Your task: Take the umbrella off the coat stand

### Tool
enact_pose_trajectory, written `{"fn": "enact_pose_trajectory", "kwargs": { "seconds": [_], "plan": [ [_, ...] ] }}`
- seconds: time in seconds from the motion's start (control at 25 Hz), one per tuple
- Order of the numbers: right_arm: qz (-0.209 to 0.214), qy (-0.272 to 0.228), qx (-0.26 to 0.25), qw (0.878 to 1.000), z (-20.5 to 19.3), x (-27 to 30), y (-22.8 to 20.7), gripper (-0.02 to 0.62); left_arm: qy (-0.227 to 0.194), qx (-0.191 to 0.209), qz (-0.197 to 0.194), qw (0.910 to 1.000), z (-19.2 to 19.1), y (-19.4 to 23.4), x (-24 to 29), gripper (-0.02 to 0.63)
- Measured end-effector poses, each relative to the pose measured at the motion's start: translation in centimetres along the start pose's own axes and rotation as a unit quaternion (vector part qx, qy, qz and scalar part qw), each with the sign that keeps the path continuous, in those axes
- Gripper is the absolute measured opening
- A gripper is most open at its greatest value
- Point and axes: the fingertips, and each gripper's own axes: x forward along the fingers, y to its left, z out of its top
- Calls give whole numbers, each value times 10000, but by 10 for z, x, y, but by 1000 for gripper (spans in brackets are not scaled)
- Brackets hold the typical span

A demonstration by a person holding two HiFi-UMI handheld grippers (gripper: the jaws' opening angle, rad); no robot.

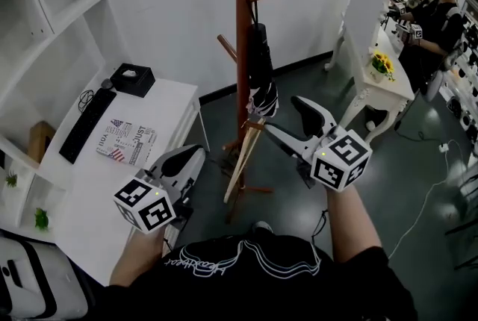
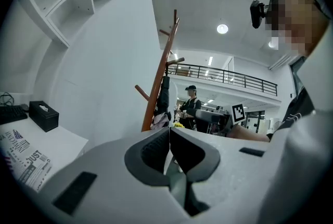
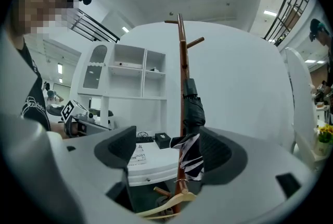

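Ceiling lights [image 2: 222,28] are lighting everything brightly and evenly. Both gripper views are bending fisheye-style, their corners going black.

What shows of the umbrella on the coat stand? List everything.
The umbrella is folded, black fabric wrapped tight above, with a looser black-and-white patterned part at its lower end. It hangs upright against the brown wooden coat stand, below a peg. The right gripper is open near its lower end, not touching it.

Black shirt [image 1: 254,271] with white script, grey left tongs [image 1: 194,154], grey right tongs [image 1: 284,116], black-and-white marker cubes [image 1: 146,204]
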Motion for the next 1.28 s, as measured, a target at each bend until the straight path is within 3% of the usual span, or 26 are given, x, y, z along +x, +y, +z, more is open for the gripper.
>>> {"fn": "enact_pose_trajectory", "kwargs": {
  "seconds": [0.44,0.88,1.28],
  "plan": [
    [440,126,-41,9989,-2,64,-63,367,-225,-149,735,9969,9,22,36,6],
    [838,200,51,9963,-14,106,-65,325,-410,-141,1448,9885,17,36,19,6],
    [760,119,-16,9970,-16,106,-67,253,-300,-190,1644,9858,14,44,13,6]
  ]
}}
